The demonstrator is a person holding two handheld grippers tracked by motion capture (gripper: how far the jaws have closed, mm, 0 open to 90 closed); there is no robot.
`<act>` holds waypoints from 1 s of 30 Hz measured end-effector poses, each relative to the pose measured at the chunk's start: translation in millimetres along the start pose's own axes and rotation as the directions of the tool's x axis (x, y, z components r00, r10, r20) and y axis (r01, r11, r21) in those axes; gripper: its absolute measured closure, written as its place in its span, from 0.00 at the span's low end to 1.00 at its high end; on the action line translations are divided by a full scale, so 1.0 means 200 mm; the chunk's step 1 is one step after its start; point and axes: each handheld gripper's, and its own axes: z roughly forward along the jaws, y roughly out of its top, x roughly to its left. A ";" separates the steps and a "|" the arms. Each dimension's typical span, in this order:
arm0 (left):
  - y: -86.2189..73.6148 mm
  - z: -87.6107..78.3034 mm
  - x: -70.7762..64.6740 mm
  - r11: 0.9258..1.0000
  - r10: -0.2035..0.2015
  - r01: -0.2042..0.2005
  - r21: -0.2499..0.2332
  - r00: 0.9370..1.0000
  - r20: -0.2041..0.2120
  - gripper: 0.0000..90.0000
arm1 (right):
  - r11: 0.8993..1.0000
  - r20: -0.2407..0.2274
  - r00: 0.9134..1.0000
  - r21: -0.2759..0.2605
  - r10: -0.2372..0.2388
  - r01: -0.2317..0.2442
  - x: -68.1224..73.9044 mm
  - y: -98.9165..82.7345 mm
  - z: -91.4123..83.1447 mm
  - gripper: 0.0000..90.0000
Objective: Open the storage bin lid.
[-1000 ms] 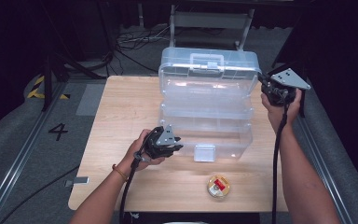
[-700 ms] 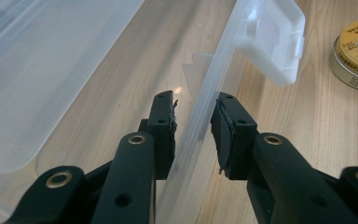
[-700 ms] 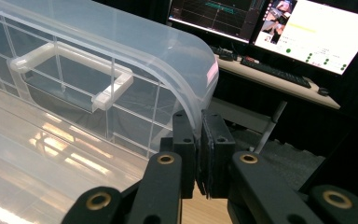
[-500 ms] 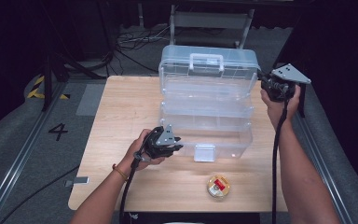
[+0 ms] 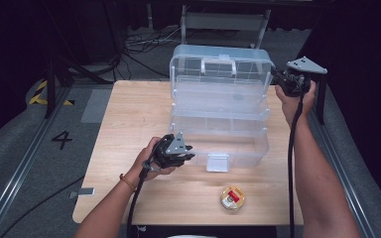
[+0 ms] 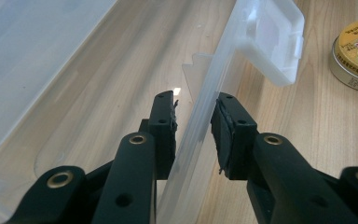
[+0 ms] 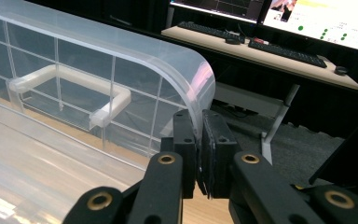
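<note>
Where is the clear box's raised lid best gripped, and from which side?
Grip the lid at its thin side edge, coming in from the box's right end. That rim is a narrow wall that fits between flat pads, as the right hand-held gripper shows, shut on it. The moulded handle sits mid-panel and is harder to reach.

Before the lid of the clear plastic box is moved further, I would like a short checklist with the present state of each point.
1. Right hand-held gripper shut on the edge of the clear plastic lid: ok.
2. Left hand-held gripper steadying the front wall of the clear plastic box: wall between the jaws, inner pad seems slightly off; cannot tell.
3. White latch flap released, hanging at the front: ok.
4. Small round gold tin apart from the box: ok.
5. Box fully on the wooden table: ok.
6. Space behind the lid for swinging back: cannot tell.
</note>
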 end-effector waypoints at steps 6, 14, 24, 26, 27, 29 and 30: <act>0.00 0.00 0.00 1.000 -0.001 0.001 0.005 1.000 -0.002 0.78 | 0.999 -0.015 1.000 0.035 0.003 -0.003 -0.03 0.03 0.07 0.95; 0.00 0.00 0.00 1.000 0.007 -0.007 0.005 1.000 0.001 0.79 | 0.997 -0.026 0.999 0.070 0.037 -0.035 -0.07 0.04 0.18 0.95; 0.00 0.00 -0.01 1.000 -0.003 0.003 0.006 1.000 -0.005 0.78 | 0.993 -0.030 0.998 0.109 0.049 -0.045 -0.10 0.04 0.30 0.95; 0.00 0.00 -0.01 1.000 -0.005 0.005 0.005 1.000 -0.005 0.78 | 0.992 -0.032 0.998 0.122 0.046 -0.042 -0.10 0.04 0.32 0.95; 0.01 0.00 0.00 1.000 -0.005 0.005 0.005 1.000 -0.004 0.78 | 0.991 -0.034 0.998 0.124 0.052 -0.047 -0.11 0.04 0.33 0.95; 0.00 0.00 0.00 1.000 -0.003 0.003 0.007 1.000 -0.004 0.78 | 0.990 -0.035 0.998 0.136 0.052 -0.047 -0.11 0.04 0.35 0.95; 0.00 0.00 0.00 1.000 -0.003 0.003 0.006 1.000 -0.003 0.78 | 0.989 -0.035 0.998 0.139 0.047 -0.042 -0.11 0.04 0.36 0.94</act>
